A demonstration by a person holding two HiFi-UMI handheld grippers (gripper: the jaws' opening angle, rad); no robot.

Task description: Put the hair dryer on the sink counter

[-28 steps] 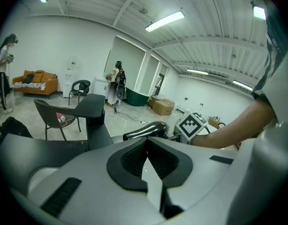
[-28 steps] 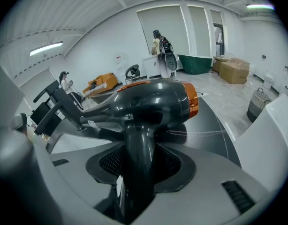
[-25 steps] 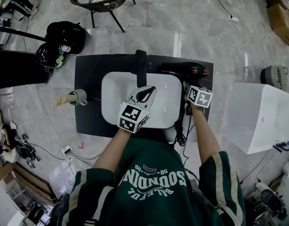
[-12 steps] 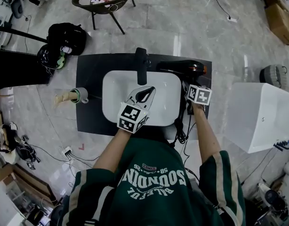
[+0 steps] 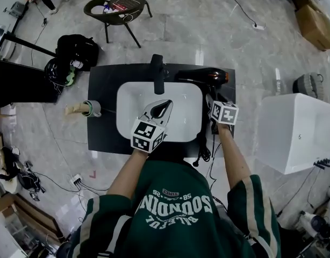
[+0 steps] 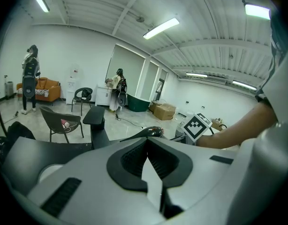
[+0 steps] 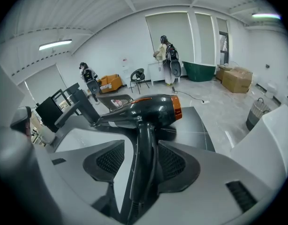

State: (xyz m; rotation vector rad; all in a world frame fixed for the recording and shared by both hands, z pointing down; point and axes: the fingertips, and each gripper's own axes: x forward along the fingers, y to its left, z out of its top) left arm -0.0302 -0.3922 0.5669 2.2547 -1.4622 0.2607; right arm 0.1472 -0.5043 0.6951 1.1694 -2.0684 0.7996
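Note:
The black hair dryer (image 5: 205, 77) with an orange band lies on the dark sink counter (image 5: 103, 90), behind the right corner of the white basin (image 5: 127, 109). Its handle (image 7: 145, 139) points toward me and runs between the jaws of my right gripper (image 5: 209, 99). Those jaws have just been opening and now stand open, with a gap beside the handle. My left gripper (image 5: 166, 104) hovers over the basin, shut and holding nothing. In the left gripper view the dryer (image 6: 146, 132) shows past the closed tips (image 6: 147, 143).
A black faucet (image 5: 158, 73) rises at the basin's back edge. The dryer's cord (image 5: 204, 147) hangs over the counter's front. A wooden holder with a tape roll (image 5: 85, 110) sticks out at the left. A white block (image 5: 296, 133) stands right, a chair (image 5: 119, 4) and a black bag (image 5: 76, 47) behind.
The right gripper's jaws have opened around the dryer's handle. Both grippers have lifted a little and drawn slightly toward me. The dryer stays on the counter.

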